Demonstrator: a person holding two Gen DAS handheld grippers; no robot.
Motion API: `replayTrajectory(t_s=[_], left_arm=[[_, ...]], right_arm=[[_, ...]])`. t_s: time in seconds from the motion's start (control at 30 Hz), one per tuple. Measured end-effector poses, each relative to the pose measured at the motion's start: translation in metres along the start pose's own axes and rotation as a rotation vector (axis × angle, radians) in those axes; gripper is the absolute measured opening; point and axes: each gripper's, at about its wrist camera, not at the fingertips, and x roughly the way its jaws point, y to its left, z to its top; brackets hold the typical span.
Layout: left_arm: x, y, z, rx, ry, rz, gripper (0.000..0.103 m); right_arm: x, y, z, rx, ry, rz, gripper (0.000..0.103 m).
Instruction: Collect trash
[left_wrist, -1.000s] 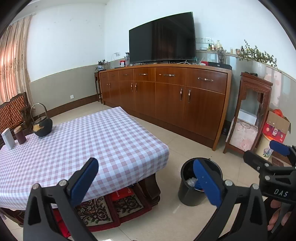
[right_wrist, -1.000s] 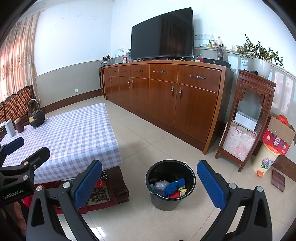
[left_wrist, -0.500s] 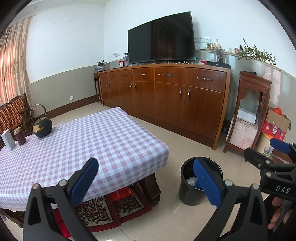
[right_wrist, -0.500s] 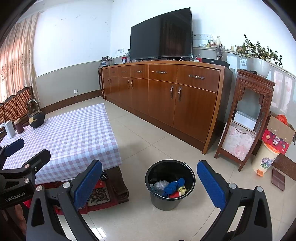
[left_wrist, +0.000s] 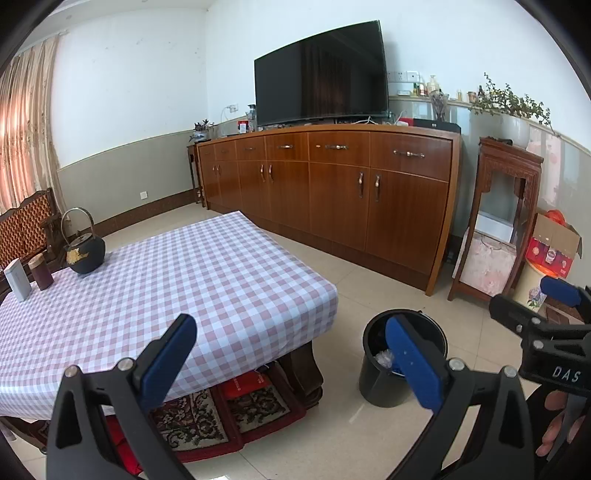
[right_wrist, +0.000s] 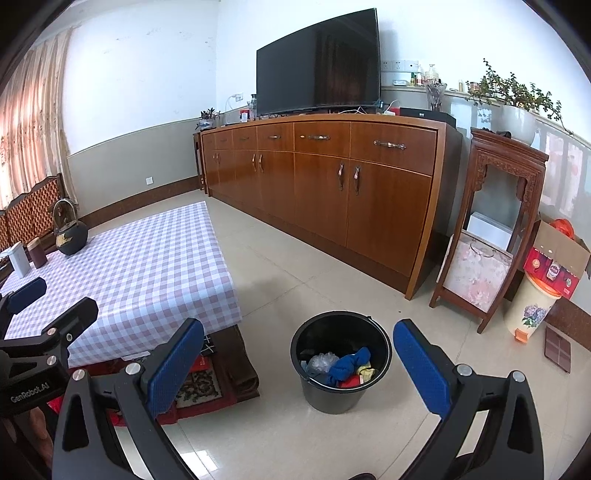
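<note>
Brown polished wood forms the long sideboard (right_wrist: 325, 192) along the far wall, the largest body before you; a black flat television (right_wrist: 317, 62) stands on its top. Next in size is the low table under a pink-and-white checked cloth (left_wrist: 177, 284), at the left and near you, with a red patterned rug (left_wrist: 207, 417) showing beneath its near edge. At the right, beside the end of the sideboard, stands a carved dark-wood stand (right_wrist: 495, 221), and beyond it an open cardboard box (right_wrist: 557, 258) resting on a cream floral bin (right_wrist: 532, 306).

On the pale tiled floor between table and stand you see the round black plastic bucket (right_wrist: 341, 363), upright and near your grippers. It holds the collected trash: a crumpled blue cloth (right_wrist: 349, 365), a clear plastic wad (right_wrist: 322, 361), and yellow and red scraps, all lying below the rim.

At the far left corner of the table stand a black iron kettle (left_wrist: 85, 251) with a hoop handle, a dark brown canister (left_wrist: 40, 271) and a small white box (left_wrist: 16, 278), close together.

Your left gripper (left_wrist: 291, 360) hangs with its blue-padded jaws spread wide and nothing between them, over the table's near corner. Your right gripper (right_wrist: 299, 363) is likewise spread wide and empty, its jaws framing the bucket from above without touching it.
</note>
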Motion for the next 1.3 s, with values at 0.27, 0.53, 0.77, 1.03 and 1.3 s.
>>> replayTrajectory(t_s=[0.27,0.53,0.77,1.03,1.3], left_arm=[[0.000,-0.001,-0.001,0.004,0.002,-0.004,0.103],[0.002,0.002,-0.003,-0.002,0.010,-0.003,0.103],[0.003,0.003,-0.003,-0.004,0.015,-0.005,0.103],[0.007,0.006,-0.004,-0.011,0.025,0.001,0.103],[0.012,0.014,-0.006,-0.020,0.033,0.023,0.103]], right_arm=[[0.000,-0.001,-0.001,-0.005,0.003,-0.002,0.103],[0.001,0.001,0.000,-0.007,0.006,0.003,0.103],[0.002,0.000,0.000,-0.008,0.010,0.004,0.103],[0.003,-0.001,0.000,-0.011,0.010,0.003,0.103],[0.004,-0.002,-0.001,-0.011,0.015,-0.002,0.103]])
